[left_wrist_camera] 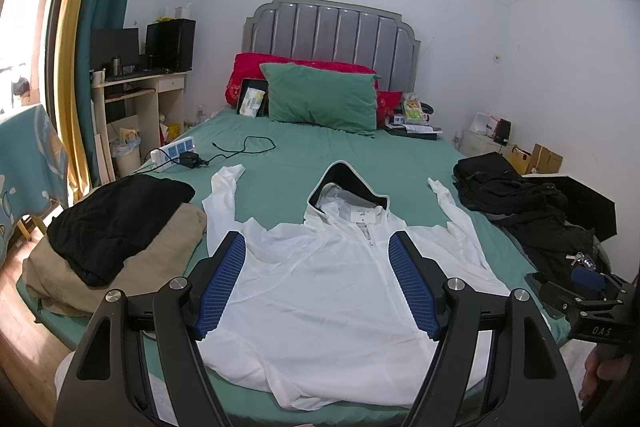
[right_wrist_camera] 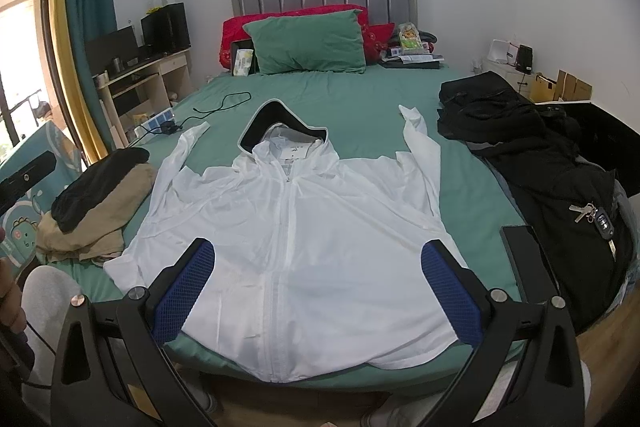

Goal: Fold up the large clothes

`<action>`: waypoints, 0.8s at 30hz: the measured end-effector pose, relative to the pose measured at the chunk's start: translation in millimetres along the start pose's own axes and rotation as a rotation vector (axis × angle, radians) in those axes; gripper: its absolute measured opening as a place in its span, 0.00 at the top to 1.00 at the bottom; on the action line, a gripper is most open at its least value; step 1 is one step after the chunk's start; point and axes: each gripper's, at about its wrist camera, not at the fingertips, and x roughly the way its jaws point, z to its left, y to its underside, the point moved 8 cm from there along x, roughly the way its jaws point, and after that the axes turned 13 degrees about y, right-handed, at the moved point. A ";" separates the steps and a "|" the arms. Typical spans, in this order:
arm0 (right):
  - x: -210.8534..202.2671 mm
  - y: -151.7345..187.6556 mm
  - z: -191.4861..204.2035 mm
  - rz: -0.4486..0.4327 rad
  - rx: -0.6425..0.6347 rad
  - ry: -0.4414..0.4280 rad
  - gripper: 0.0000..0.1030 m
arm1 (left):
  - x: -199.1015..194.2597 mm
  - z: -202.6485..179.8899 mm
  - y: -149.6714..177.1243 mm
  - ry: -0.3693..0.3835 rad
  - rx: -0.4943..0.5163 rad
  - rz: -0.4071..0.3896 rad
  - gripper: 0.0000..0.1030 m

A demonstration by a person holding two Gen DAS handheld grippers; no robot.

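A white zip-up hooded jacket (left_wrist_camera: 320, 291) lies spread flat, front up, on the green bed (left_wrist_camera: 340, 151), hood toward the headboard and both sleeves angled up. It also shows in the right wrist view (right_wrist_camera: 296, 239). My left gripper (left_wrist_camera: 318, 247) is open and empty, held above the jacket's lower half. My right gripper (right_wrist_camera: 316, 255) is open and empty, above the jacket's hem near the foot of the bed (right_wrist_camera: 360, 99). The right gripper also shows at the right edge of the left wrist view (left_wrist_camera: 580, 287).
A folded pile of black and tan clothes (left_wrist_camera: 116, 227) sits at the bed's left. Black clothes with keys (right_wrist_camera: 536, 163) lie at the right, beside a phone (right_wrist_camera: 524, 255). A power strip and cable (left_wrist_camera: 192, 151), green pillow (left_wrist_camera: 324, 99) and clutter sit near the headboard.
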 end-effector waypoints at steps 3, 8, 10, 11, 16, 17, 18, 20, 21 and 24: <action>0.0 -0.1 -0.1 0.000 0.000 -0.001 0.01 | 0.1 0.0 -0.1 0.001 0.000 0.001 0.25; -0.2 0.1 0.1 0.000 0.001 0.001 0.01 | 1.2 0.2 -0.5 0.001 0.000 0.001 0.25; -0.2 0.1 0.0 -0.001 0.000 0.001 0.01 | 0.7 -2.2 0.4 0.001 0.001 0.001 0.25; 0.0 0.2 0.0 0.000 -0.001 0.000 0.01 | 0.8 -2.6 0.7 0.002 0.000 0.002 0.25; -0.1 0.5 0.5 0.000 0.000 0.001 0.01 | 1.1 -9.3 1.6 0.005 -0.001 0.003 0.25; -0.1 0.4 0.5 -0.001 0.000 0.000 0.01 | 1.2 -9.4 1.6 0.004 0.000 0.003 0.25; -0.1 0.3 0.2 -0.001 -0.001 0.001 0.01 | 1.4 -8.9 1.4 0.004 0.000 0.003 0.25; -0.1 0.4 0.4 -0.001 0.000 0.000 0.01 | 1.4 -9.2 1.4 0.003 -0.001 0.004 0.25; 0.0 0.2 -0.1 0.000 0.000 0.000 0.01 | 1.3 -10.5 2.0 0.003 -0.001 0.004 0.25; -0.1 0.1 -0.2 -0.001 -0.001 -0.001 0.01 | 1.5 -9.0 1.4 0.004 -0.001 0.005 0.25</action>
